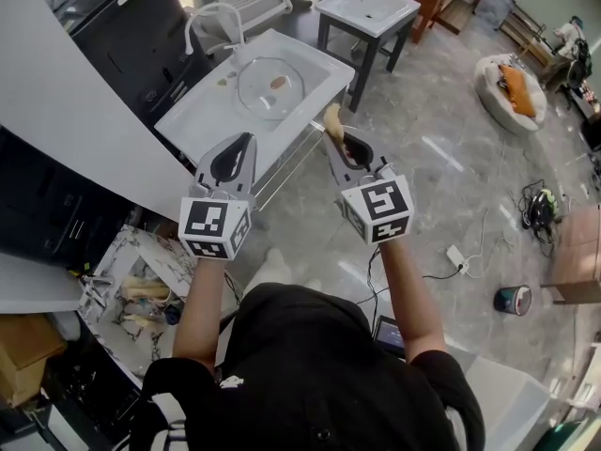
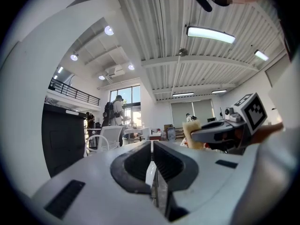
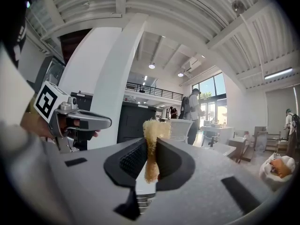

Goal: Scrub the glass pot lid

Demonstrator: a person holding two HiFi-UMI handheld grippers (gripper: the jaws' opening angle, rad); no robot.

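Left gripper [image 2: 152, 159]: I hold it level, jaws clenched tight together and empty
Right gripper [image 3: 149, 146]: level beside the left one, jaws clamped on the scrubber
Scrubber [image 3: 151, 130]: tan and fibrous, upright between the pads, its tuft poking past the jaw tips
Sink [image 1: 192, 111]: white basin just ahead of both grippers
Glass pot lid [image 1: 269, 86]: I see it lying in the basin's bowl, apart from both grippers, with a brown spot near its middle
Faucet [image 1: 212, 17]: white arch at the basin's far side
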